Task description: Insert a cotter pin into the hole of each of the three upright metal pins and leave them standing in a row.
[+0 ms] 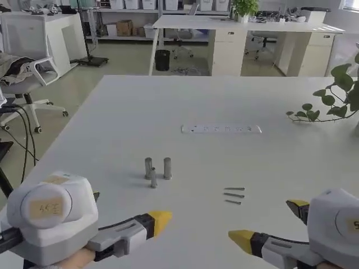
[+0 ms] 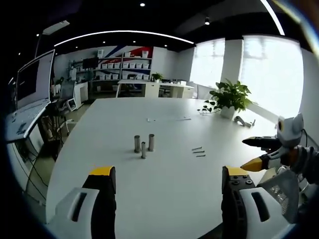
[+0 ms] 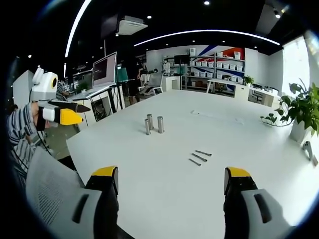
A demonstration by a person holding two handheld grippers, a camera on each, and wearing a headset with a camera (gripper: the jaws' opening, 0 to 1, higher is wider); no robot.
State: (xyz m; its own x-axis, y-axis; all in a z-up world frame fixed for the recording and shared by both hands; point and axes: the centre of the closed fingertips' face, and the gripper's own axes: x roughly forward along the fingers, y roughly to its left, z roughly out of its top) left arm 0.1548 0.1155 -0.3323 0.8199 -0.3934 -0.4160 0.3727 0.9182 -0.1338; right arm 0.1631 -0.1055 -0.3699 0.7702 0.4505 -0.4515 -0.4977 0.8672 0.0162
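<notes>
Three metal pins (image 1: 152,177) upright in tight cluster mid tabletop (image 1: 269,168), triangle not row. Three cotter pins (image 1: 234,195) lie loose nearby to their right, side by side, touching no pin. We see left claw (image 2: 167,174) wide open, empty, above near edge; right claw (image 3: 171,173) same. Power strip (image 1: 221,129) flat beyond pins, plant (image 1: 336,95) at far right edge
</notes>
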